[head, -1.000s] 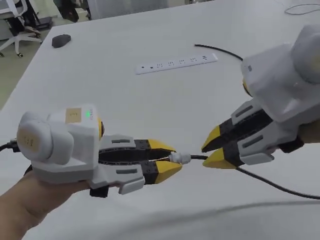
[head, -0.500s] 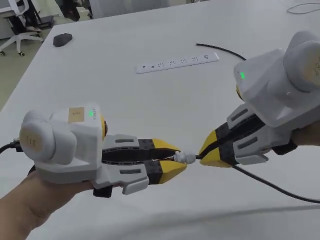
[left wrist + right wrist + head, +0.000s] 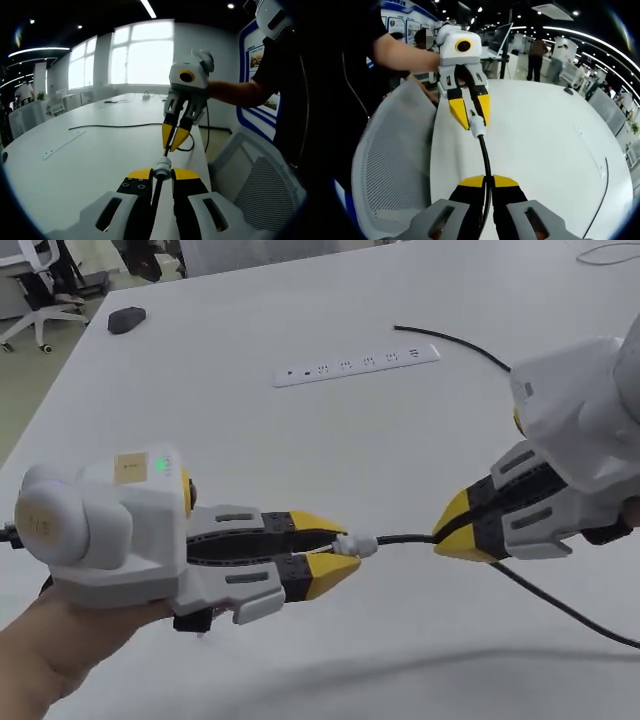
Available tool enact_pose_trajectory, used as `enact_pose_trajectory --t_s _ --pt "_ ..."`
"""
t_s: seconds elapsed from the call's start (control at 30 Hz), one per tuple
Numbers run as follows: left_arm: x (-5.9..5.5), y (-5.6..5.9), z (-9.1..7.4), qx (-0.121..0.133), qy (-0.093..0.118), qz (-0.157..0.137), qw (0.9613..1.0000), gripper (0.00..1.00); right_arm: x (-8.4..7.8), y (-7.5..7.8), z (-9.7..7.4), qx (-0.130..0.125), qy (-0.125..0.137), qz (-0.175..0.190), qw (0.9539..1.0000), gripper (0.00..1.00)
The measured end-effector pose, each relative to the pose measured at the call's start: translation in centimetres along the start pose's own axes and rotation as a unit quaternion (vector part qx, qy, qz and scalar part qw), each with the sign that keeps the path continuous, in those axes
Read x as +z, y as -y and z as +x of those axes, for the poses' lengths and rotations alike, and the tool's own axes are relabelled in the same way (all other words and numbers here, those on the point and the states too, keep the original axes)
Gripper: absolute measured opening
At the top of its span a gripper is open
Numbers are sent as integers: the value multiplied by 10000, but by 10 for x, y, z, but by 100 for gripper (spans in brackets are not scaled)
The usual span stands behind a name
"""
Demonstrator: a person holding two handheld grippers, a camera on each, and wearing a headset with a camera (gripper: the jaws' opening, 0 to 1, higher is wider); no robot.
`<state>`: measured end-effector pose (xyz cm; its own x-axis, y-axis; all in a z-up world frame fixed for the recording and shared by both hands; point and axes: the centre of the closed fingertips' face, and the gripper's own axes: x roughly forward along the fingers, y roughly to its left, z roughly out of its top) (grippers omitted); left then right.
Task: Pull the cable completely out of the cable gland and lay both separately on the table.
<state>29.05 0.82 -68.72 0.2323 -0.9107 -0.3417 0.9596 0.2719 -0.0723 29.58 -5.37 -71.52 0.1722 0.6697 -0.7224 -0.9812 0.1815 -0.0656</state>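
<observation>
The bench [image 3: 300,440] has a smooth white top, matt with a faint sheen. The left tongs [image 3: 349,549] and the right tongs [image 3: 440,540] have smooth, satin pale-grey plastic shells, matt black plastic along the jaws and matt yellow tips. The cable [image 3: 405,538] has a smooth black, rubbery-looking sheath. The cable gland [image 3: 357,543] is glossy white plastic. The chair [image 3: 390,165] back is pale open-weave mesh. The power strip [image 3: 357,364] is smooth white plastic.

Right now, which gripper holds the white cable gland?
The left gripper; the cable gland sits between its jaws, while the right gripper pinches only the black cable.
</observation>
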Motion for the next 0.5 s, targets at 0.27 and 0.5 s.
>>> enact_pose_trajectory --t_s 0.27,0.5 --pt "0 0 -9 133 67 -7 9999 15 -27 11 -12 -286 -171 168 9993 0" --pt "2 -1 -18 216 62 34 9997 15 -62 21 -21 -502 -302 502 9970 0"
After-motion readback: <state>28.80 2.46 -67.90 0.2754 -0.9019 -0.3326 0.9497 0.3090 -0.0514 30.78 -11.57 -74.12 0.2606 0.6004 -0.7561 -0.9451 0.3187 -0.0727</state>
